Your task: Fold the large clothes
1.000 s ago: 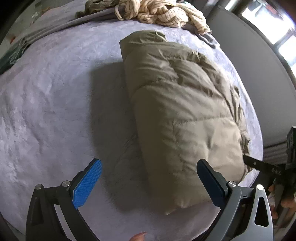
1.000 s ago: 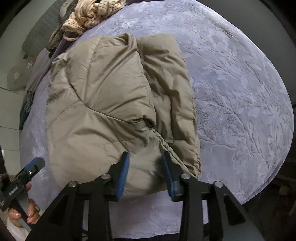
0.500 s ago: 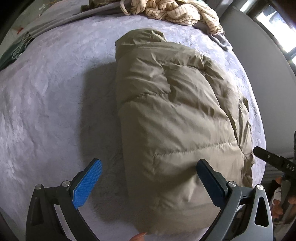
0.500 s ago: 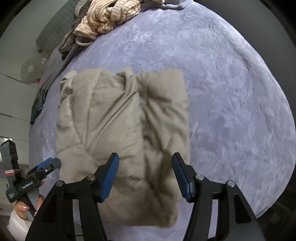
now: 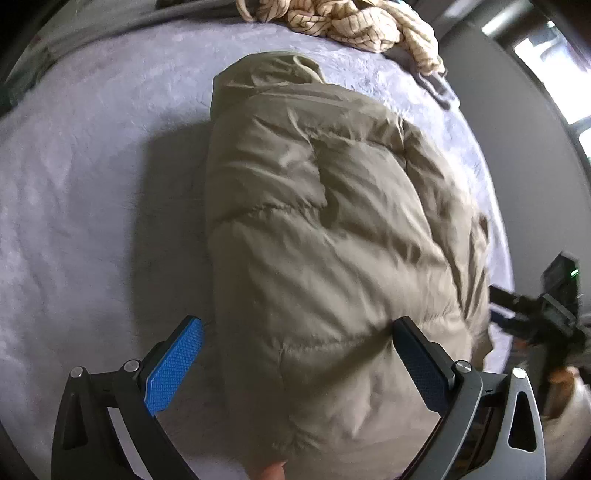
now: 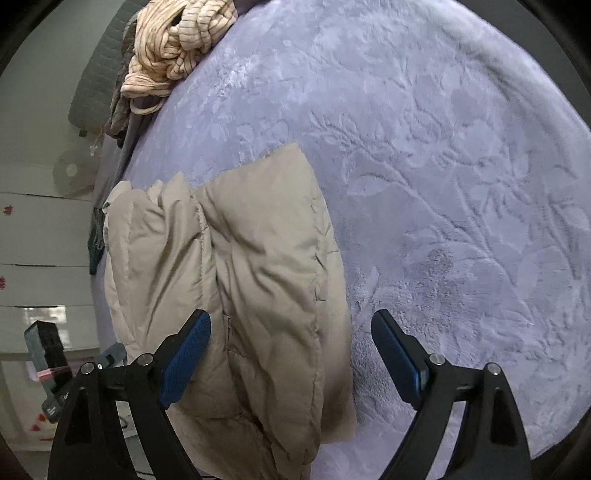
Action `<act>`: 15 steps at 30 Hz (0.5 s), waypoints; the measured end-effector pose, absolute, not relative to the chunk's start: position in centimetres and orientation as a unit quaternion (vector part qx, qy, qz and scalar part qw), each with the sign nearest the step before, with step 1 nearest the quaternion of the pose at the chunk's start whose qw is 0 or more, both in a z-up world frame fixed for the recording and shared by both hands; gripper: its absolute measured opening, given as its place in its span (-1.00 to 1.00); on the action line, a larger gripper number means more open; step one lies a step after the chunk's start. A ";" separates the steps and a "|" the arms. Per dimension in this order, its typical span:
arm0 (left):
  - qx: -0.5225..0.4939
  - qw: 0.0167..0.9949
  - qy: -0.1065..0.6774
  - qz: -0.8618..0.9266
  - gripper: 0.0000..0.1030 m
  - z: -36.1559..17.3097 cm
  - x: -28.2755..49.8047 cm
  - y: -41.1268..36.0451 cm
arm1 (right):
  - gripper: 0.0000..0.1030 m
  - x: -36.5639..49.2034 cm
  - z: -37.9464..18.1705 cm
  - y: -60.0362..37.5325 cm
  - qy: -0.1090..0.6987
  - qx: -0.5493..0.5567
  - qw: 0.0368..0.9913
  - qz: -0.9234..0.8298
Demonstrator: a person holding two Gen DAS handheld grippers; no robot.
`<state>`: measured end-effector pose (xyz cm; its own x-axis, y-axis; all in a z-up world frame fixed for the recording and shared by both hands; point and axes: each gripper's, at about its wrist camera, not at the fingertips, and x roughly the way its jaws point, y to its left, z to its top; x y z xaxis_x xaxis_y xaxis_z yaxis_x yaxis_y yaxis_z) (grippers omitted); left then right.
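A khaki puffer jacket (image 5: 317, 236) lies folded into a thick bundle on the lavender bedspread (image 5: 92, 206). My left gripper (image 5: 295, 354) hangs open over the bundle's near end, its blue pads (image 5: 173, 365) standing wide on either side of it and not squeezing it. In the right wrist view the jacket (image 6: 251, 266) fills the lower left. My right gripper (image 6: 291, 354) is open and its jaws are still opening. The jacket's right edge lies between them, but the pads do not press it. Each gripper shows at the edge of the other's view.
A heap of cream striped clothes (image 5: 351, 22) (image 6: 177, 48) lies at the far end of the bed, with grey garments beside it. A grey padded headboard (image 5: 517, 129) runs along one side. White drawers (image 6: 33, 240) stand past the bed's edge.
The right jaws have spread from close around the jacket's fold to wide apart and shifted right. The left gripper has moved in over the bundle, which now sits between its fingers.
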<state>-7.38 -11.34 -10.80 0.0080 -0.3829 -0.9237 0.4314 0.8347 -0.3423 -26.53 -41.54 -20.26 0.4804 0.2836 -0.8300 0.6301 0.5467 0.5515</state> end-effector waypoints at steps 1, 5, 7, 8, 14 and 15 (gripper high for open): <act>0.011 0.708 0.645 -0.287 0.98 -11.0 -7.1 -11.1 | 0.79 -26.4 -20.5 -41.7 0.493 0.466 0.726 -0.114; -0.021 0.700 0.649 -0.298 0.98 -11.9 -5.4 -10.3 | 0.99 -26.1 -21.5 -42.5 0.470 0.499 0.723 -0.087; -0.049 0.684 0.658 -0.312 0.99 -12.7 -4.5 -9.9 | 0.99 -25.8 -22.2 -43.0 0.461 0.517 0.717 -0.076; -0.061 0.678 0.661 -0.316 0.99 -13.1 -4.2 -9.8 | 0.99 -25.7 -22.7 -43.2 0.457 0.525 0.714 -0.071; -0.157 0.624 0.677 -0.356 0.98 -15.5 -1.8 -8.2 | 0.99 -24.7 -25.4 -44.2 0.431 0.586 0.685 -0.035; -0.173 0.615 0.677 -0.364 0.98 -15.8 -1.4 -8.0 | 0.99 -24.5 -25.4 -44.1 0.423 0.595 0.683 -0.017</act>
<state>-1.41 -8.03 -15.76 -0.1826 -0.6825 -0.7077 0.2136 0.6751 -0.7062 -24.52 -44.12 -25.37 0.6414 0.4808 -0.5979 0.5259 0.2919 0.7989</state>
